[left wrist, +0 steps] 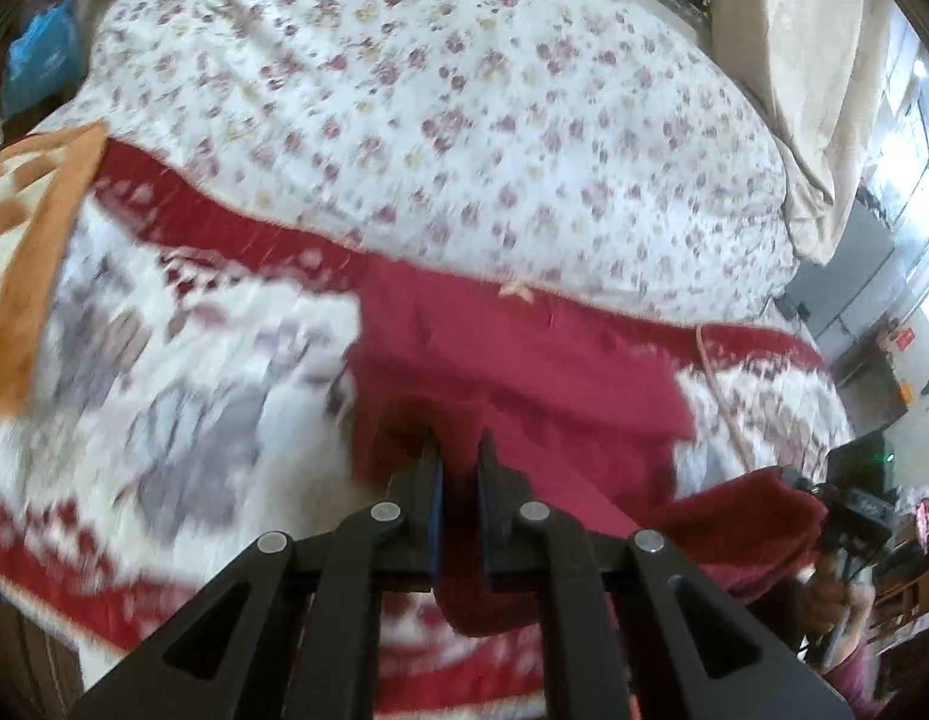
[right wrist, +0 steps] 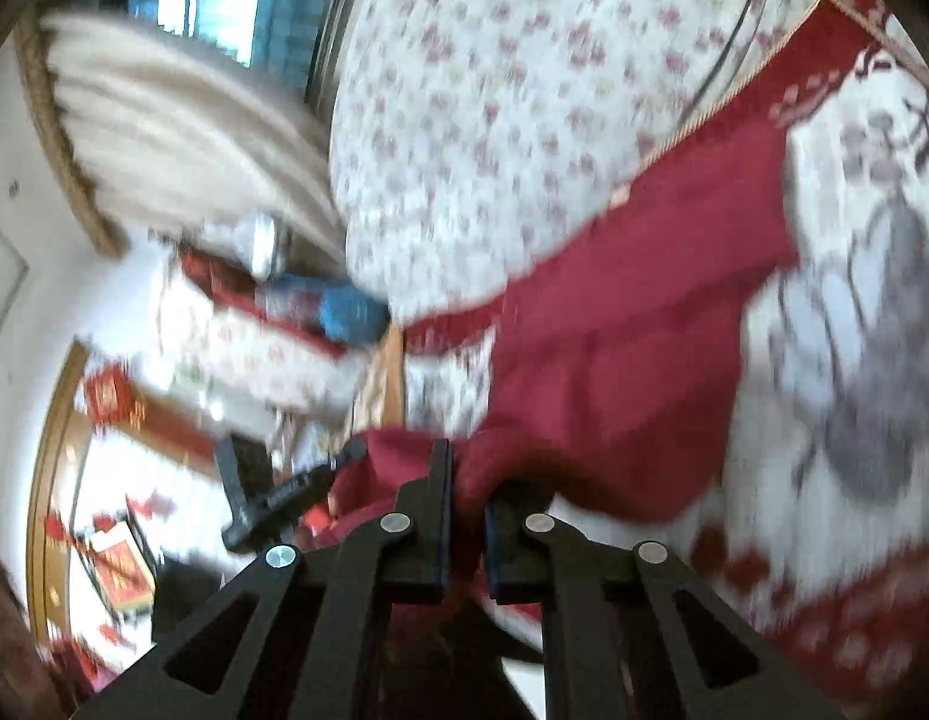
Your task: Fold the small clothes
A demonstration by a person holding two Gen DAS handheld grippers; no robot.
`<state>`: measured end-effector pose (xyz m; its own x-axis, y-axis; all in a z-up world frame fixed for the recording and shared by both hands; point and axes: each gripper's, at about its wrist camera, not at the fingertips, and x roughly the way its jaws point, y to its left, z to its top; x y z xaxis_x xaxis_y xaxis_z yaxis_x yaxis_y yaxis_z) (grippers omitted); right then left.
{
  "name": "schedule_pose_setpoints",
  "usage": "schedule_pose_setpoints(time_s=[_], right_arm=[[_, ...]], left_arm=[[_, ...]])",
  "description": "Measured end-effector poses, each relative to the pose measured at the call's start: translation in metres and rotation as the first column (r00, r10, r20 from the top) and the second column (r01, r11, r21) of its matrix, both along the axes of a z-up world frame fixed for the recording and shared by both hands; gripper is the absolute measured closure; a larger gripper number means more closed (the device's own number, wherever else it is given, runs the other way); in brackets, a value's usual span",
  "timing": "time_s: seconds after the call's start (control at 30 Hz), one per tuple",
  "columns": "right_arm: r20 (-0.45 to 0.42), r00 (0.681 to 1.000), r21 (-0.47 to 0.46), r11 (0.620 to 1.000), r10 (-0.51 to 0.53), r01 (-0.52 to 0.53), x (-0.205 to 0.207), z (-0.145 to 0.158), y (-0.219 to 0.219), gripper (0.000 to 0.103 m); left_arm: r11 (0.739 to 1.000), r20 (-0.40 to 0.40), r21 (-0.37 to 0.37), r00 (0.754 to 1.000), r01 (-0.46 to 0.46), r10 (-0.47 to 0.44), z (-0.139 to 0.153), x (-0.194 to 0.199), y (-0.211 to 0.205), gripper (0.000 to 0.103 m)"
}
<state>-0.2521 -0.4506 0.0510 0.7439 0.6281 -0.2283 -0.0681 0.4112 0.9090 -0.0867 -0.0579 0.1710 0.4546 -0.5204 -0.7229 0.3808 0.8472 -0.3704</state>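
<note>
Red garment [left wrist: 512,360], gripped at two edges.
Cloth is pinched by left gripper [left wrist: 460,450] and right gripper [right wrist: 467,474]; bedspread [left wrist: 164,360] is seen beneath.

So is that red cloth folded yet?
Not yet: the red cloth hangs loose and rumpled, pinched by both pairs of fingers above the blanket.

Both views are smeared by motion. In the left wrist view the red garment [left wrist: 524,372] loses its outline, and its folds hide the tips of the left tool [left wrist: 459,450]. The right tool [left wrist: 848,510] shows only partly at the edge, perhaps with a hand below it. In the right wrist view, cloth bunched in the right tool [right wrist: 467,480] covers its pads, and the clutter [right wrist: 296,300] beside the bed is unreadable.
</note>
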Motion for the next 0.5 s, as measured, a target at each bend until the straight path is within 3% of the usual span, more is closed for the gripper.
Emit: schedule_pose_setpoints(time_s=[0.07, 0.2, 0.43, 0.5], right_arm=[[-0.022, 0.998, 0.021, 0.998, -0.052, 0.052, 0.028, -0.003, -0.017, 0.094], [-0.076, 0.99, -0.006, 0.993, -0.118, 0.118, 0.086, -0.007, -0.048, 0.094], [-0.209, 0.963, -0.094, 0.983, -0.173, 0.156, 0.171, -0.049, -0.09, 0.091], [-0.274, 0.946, -0.128, 0.982, -0.171, 0.141, 0.191, -0.059, -0.094, 0.073]], left_arm=[[1.0, -0.008, -0.009, 1.0, -0.001, 0.001, -0.001, 0.037, -0.02, 0.094], [0.999, -0.006, 0.045, 1.0, -0.027, 0.028, -0.02, 0.095, -0.057, 0.094], [0.991, -0.133, 0.078, 0.984, -0.111, 0.121, -0.091, 0.188, -0.085, 0.093], [0.991, -0.192, 0.028, 0.973, -0.128, 0.131, -0.107, 0.205, -0.083, 0.087]])
